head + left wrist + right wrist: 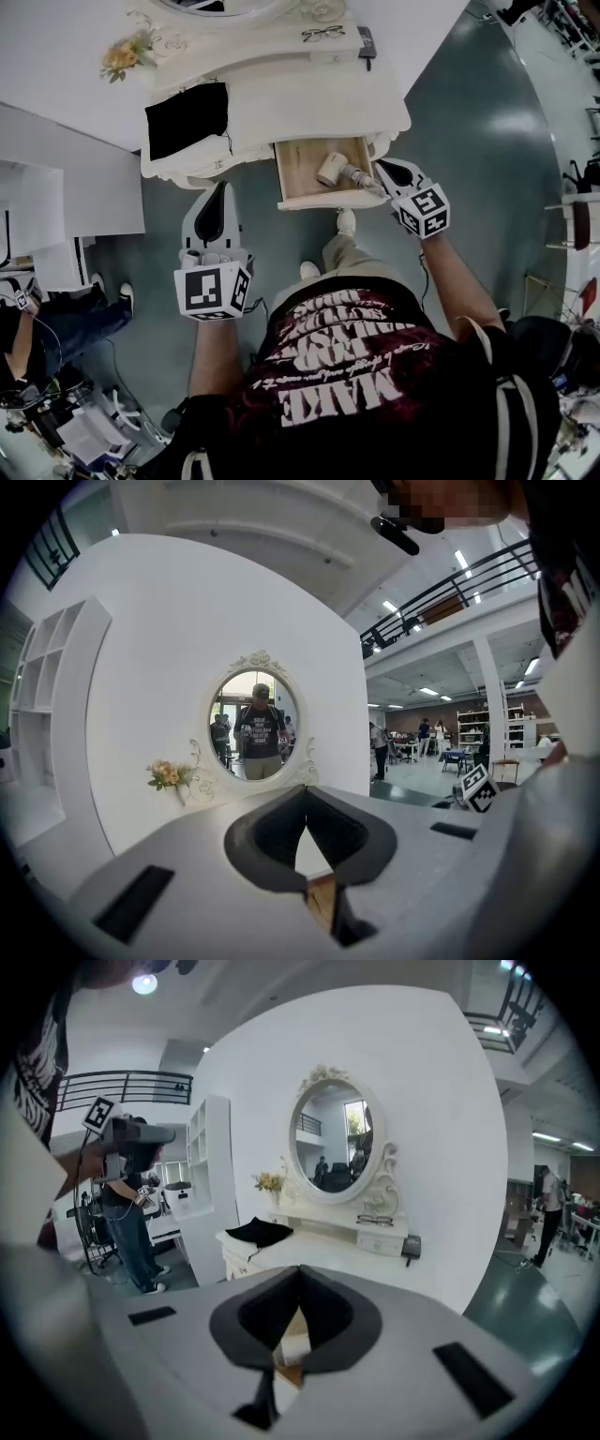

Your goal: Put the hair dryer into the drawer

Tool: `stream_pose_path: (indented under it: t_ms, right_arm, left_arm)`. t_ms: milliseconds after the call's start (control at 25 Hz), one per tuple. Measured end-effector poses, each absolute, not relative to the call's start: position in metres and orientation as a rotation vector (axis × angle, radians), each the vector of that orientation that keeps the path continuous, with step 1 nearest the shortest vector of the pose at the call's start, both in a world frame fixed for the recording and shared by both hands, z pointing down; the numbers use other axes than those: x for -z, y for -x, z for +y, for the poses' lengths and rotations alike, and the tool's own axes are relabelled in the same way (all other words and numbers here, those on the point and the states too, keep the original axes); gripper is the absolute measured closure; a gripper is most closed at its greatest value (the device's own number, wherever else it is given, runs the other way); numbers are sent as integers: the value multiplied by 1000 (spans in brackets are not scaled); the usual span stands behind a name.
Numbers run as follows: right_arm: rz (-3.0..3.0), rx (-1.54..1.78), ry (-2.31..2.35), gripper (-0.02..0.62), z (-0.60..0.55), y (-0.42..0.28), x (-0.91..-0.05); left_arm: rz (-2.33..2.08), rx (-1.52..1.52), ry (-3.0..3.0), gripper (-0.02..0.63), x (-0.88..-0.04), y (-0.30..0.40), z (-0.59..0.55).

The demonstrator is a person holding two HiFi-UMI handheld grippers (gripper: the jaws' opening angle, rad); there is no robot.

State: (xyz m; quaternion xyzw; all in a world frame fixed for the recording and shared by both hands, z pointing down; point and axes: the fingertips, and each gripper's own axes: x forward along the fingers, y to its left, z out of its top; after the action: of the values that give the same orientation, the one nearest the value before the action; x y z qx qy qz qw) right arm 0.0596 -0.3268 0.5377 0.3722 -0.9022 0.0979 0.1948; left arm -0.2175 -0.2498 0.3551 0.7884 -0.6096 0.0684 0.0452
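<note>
A cream hair dryer [335,170] lies inside the open wooden drawer [292,183] of the white dressing table [309,94]. My right gripper [380,169] hovers at the drawer's right front corner, tips close to the dryer's nozzle. It is shut and holds nothing. In the right gripper view its dark jaws [300,1281] meet with nothing between them. My left gripper [219,189] is in front of the table, left of the drawer, also shut and empty. The left gripper view [306,803] faces the oval mirror [255,726].
On the tabletop lie a black cloth [187,117], glasses [323,34], a dark phone [367,42] and a small flower bunch [122,56]. A white shelf unit [56,216] stands at left. Another person [56,323] sits at lower left. My own feet [346,222] are below the drawer.
</note>
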Motion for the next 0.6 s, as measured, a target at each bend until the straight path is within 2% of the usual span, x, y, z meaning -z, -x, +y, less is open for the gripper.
stream_pose_path:
  t_ms: [600]
  right_arm:
    - [-2717,85,-1173,591,-272,-38,-368]
  left_arm:
    - [-1848,-109,-2497,601,-326,229,-224]
